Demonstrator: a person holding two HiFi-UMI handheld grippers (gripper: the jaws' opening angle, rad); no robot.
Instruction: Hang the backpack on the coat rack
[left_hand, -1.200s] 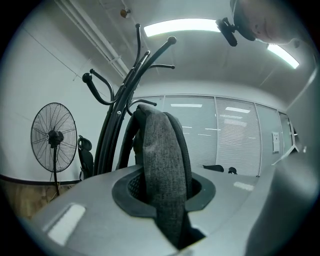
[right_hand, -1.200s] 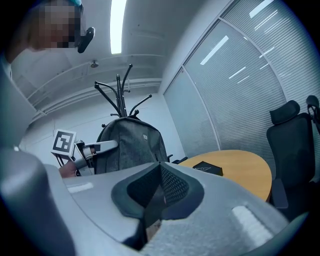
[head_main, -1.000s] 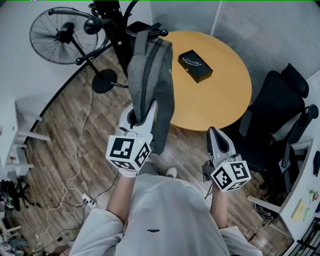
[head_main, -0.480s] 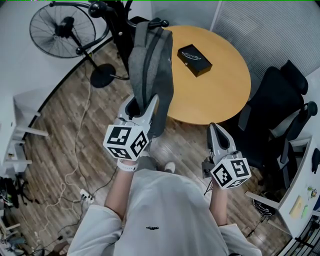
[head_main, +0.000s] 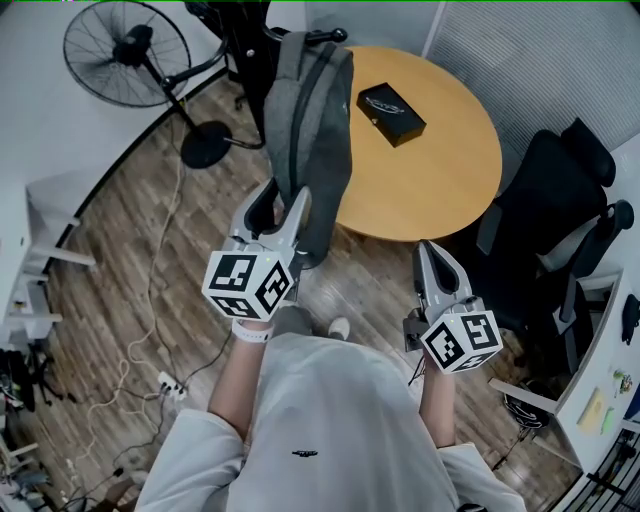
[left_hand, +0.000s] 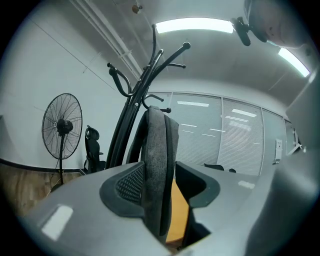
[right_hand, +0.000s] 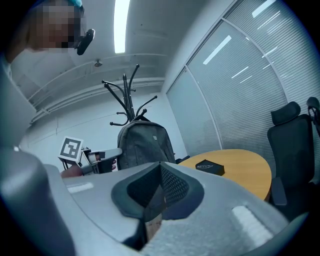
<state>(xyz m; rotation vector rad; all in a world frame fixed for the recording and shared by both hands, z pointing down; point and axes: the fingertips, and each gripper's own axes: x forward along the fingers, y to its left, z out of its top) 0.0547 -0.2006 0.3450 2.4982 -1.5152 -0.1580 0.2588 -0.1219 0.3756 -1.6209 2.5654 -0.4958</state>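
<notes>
The grey backpack (head_main: 310, 130) hangs from a hook of the black coat rack (head_main: 245, 40), beside the round table. My left gripper (head_main: 283, 205) is at the pack's lower edge; its jaws have just been opening. In the left gripper view the pack's edge (left_hand: 160, 175) still stands between them: it lies by the left pad and a gap shows before the right pad. The rack (left_hand: 145, 85) rises behind it. My right gripper (head_main: 430, 258) stays lower right, apart from the pack, its jaws shut with nothing in them. The right gripper view shows the pack (right_hand: 142, 142) under the rack (right_hand: 127, 95).
A round wooden table (head_main: 430, 160) carries a black box (head_main: 390, 112). A standing fan (head_main: 125, 55) is left of the rack, and a black office chair (head_main: 545, 230) is at the right. Cables (head_main: 150, 340) trail over the wood floor at the left.
The left gripper's jaws have spread wider around the backpack's edge, and that hand has drawn slightly back toward the person. The right gripper has stayed put.
</notes>
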